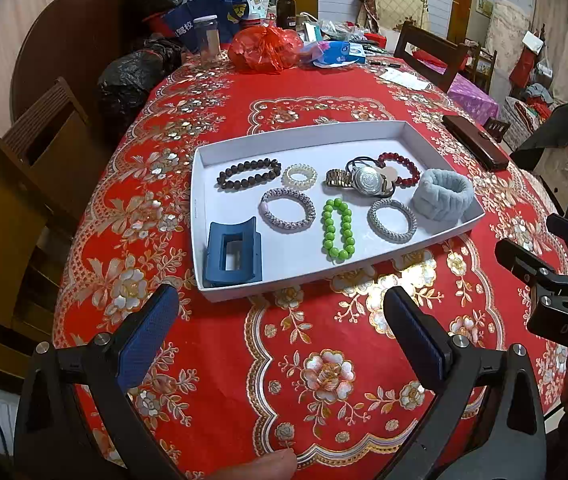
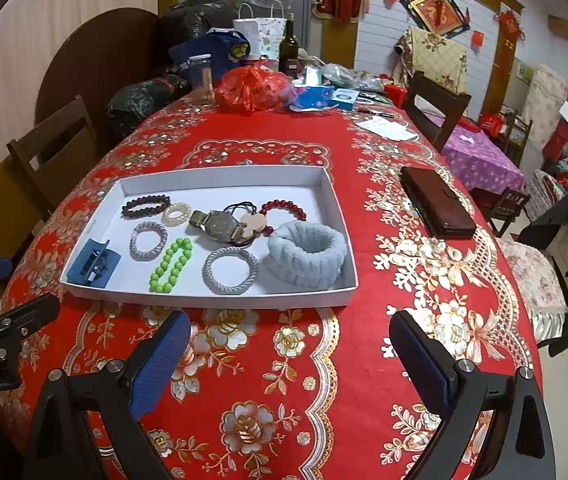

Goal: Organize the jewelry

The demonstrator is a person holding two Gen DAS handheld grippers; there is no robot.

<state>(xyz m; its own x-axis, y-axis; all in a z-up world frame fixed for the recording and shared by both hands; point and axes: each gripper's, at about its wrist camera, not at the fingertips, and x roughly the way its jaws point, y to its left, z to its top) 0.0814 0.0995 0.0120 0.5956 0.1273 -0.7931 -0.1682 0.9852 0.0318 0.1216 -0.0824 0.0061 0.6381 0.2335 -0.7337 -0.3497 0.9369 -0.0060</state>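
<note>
Both claws — left gripper and right gripper — gape wide, empty, short of the white tray; fluffy band lies nearer the right.

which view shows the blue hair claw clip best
The left wrist view: the blue claw clip sits close in the white tray's near corner, its rectangular cutout facing the camera. The right wrist view shows it smaller, off to the left, at an angle, its teeth visible.

Home dining room — cluttered table, chairs
</note>
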